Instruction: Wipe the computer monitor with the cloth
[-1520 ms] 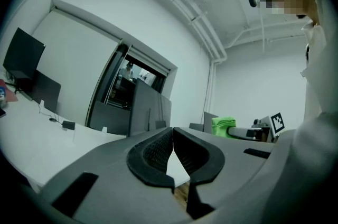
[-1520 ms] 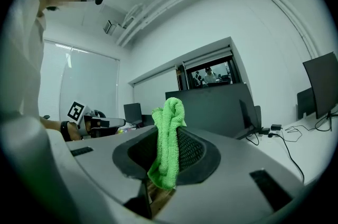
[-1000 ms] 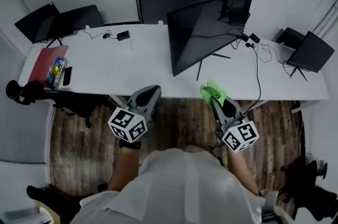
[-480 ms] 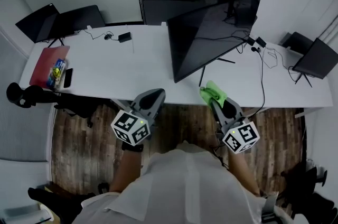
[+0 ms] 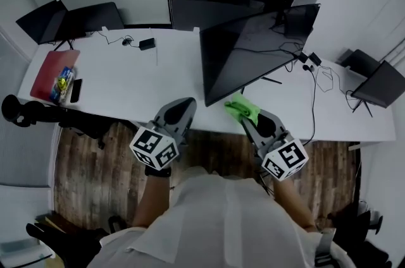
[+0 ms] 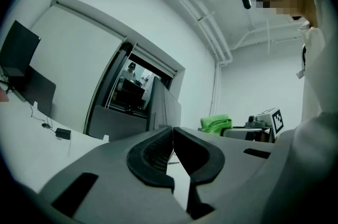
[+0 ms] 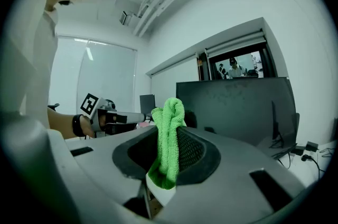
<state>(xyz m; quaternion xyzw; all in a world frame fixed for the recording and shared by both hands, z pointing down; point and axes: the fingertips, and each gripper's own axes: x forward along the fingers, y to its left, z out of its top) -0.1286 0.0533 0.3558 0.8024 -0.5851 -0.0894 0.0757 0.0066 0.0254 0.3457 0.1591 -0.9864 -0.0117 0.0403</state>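
The right hand-held gripper (image 5: 252,123) is clenched on a fuzzy green cloth (image 5: 241,109), folded upright between ribbed black pads (image 7: 194,150), just before the dark, flat monitor (image 5: 247,52) on a white surface (image 5: 126,80). The left hand-held gripper (image 5: 180,111) is clenched, empty. Thin cables (image 5: 313,80) trail right; a red slab, perhaps a folder (image 5: 56,67), lies far left.

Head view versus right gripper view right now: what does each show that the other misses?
Head view only: the red folder at the desk's left end and the wooden floor. Right gripper view only: the green cloth pinched between the right gripper's jaws. Both: the cloth, the dark monitor and the left gripper.
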